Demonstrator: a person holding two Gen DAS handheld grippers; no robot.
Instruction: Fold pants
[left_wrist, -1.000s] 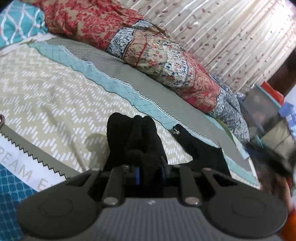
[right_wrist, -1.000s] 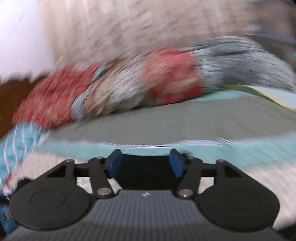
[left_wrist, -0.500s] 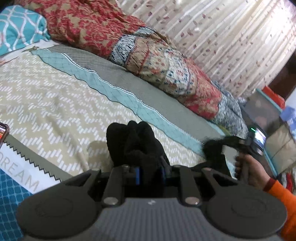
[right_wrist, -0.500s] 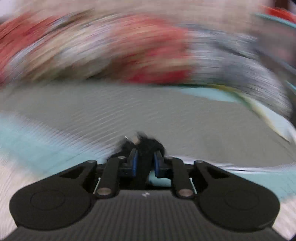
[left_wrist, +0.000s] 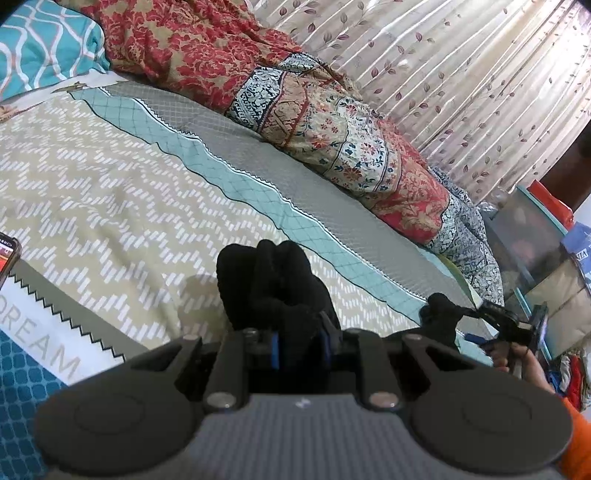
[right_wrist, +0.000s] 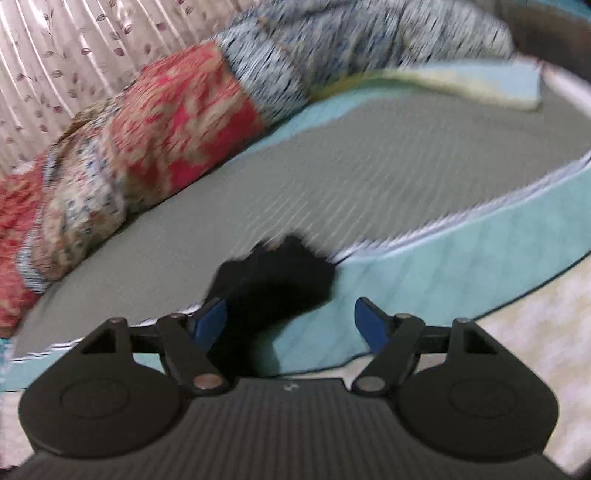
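The black pants (left_wrist: 271, 280) lie on the patterned bedspread (left_wrist: 92, 206). My left gripper (left_wrist: 299, 349) is shut on a bunched fold of them, which sticks out past the blue pads. Another end of the pants (left_wrist: 439, 314) lies to the right, by my right gripper (left_wrist: 476, 325). In the right wrist view that black end (right_wrist: 280, 280) rests on the teal stripe between the pads, against the left one. My right gripper (right_wrist: 293, 321) is open with its jaws wide apart.
A rolled red and blue patterned quilt (left_wrist: 332, 129) lies along the far side of the bed, before a leaf-print curtain (left_wrist: 461, 74). A phone (left_wrist: 7, 254) lies at the left. Boxes (left_wrist: 535, 240) stand past the bed's right end.
My right gripper was shut on the pants' end half a second ago and has now opened, letting the cloth go on the bed. My left gripper stays shut on its fold.
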